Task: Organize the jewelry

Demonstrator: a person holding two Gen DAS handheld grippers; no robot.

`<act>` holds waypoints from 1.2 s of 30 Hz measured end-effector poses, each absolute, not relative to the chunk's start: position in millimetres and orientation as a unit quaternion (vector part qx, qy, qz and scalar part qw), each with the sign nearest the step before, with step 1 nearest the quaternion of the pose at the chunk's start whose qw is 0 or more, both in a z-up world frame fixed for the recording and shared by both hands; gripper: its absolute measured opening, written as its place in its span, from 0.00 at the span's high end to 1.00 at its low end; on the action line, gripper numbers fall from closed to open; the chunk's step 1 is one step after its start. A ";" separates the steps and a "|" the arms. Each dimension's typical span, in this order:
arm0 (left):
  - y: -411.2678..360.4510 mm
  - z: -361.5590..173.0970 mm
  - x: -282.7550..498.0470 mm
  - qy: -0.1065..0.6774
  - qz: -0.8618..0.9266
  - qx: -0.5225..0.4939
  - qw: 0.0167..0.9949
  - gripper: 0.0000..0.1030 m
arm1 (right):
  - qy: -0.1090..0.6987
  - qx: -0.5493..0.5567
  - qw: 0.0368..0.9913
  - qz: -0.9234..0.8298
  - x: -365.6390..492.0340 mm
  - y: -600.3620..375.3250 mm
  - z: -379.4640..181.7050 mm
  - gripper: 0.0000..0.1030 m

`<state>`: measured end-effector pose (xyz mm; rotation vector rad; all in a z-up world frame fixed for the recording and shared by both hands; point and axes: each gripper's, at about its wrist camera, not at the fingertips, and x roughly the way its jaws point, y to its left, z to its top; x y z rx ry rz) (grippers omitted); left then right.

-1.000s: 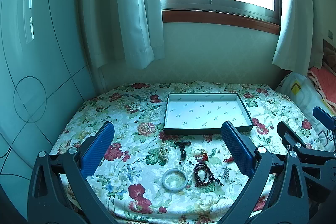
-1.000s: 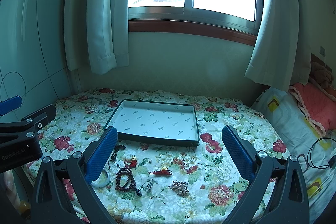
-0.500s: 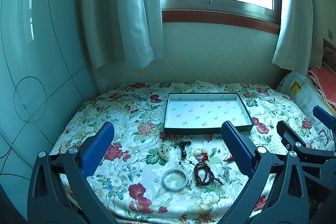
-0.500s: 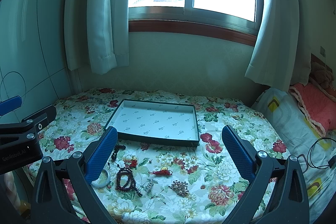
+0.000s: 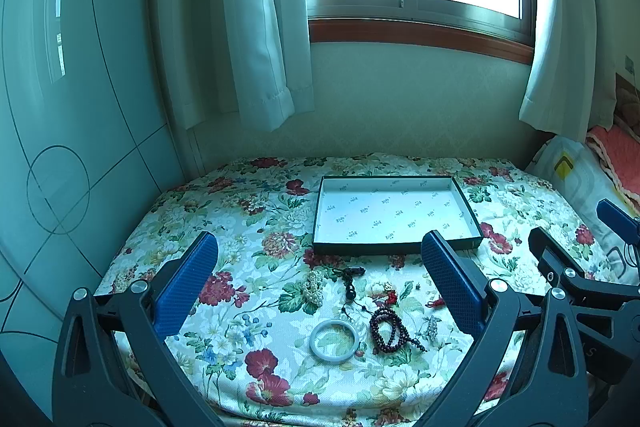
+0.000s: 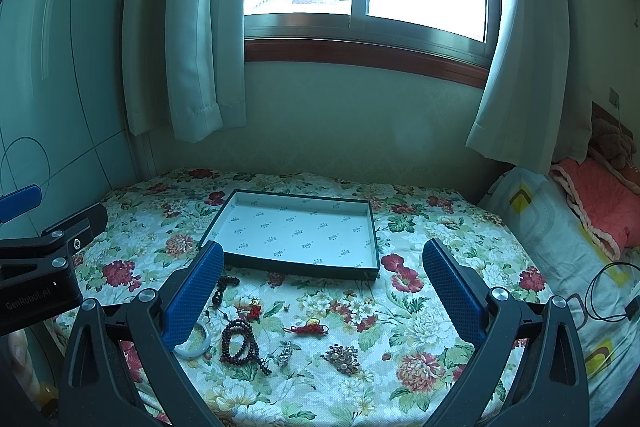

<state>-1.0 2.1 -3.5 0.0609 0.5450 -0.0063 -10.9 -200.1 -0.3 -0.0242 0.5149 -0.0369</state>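
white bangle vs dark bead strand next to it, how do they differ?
The white bangle is one smooth, pale ring lying flat in an open circle; the dark bead strand is many small dark red beads, coiled in overlapping loops with a tail trailing off. Both lie loose on the floral cloth, outside the tray, side by side.

There is one tray [image 6: 370, 223] on the bed [image 6: 440, 227]. Near it lie one white bangle [image 5: 335, 340], one dark bead string [image 5: 386, 325], one pearl bracelet [image 5: 313, 287] and one sparkly brooch [image 6: 343, 353]. Two grippers show, one left [image 5: 320, 267] and one right [image 6: 323, 267].
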 end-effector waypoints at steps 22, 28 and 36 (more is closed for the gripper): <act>12.5 -33.5 13.6 0.299 -0.003 0.021 0.954 0.02 | 0.289 -0.004 0.957 -0.024 10.6 -198.0 -23.0 0.04; 21.6 -68.0 42.9 0.352 -0.026 -0.003 0.936 0.02 | 0.338 0.008 0.941 -0.025 33.3 -214.7 -63.5 0.04; 32.1 -138.6 75.4 0.430 -0.015 0.002 0.903 0.02 | 0.424 0.031 0.905 -0.014 54.3 -233.4 -139.3 0.04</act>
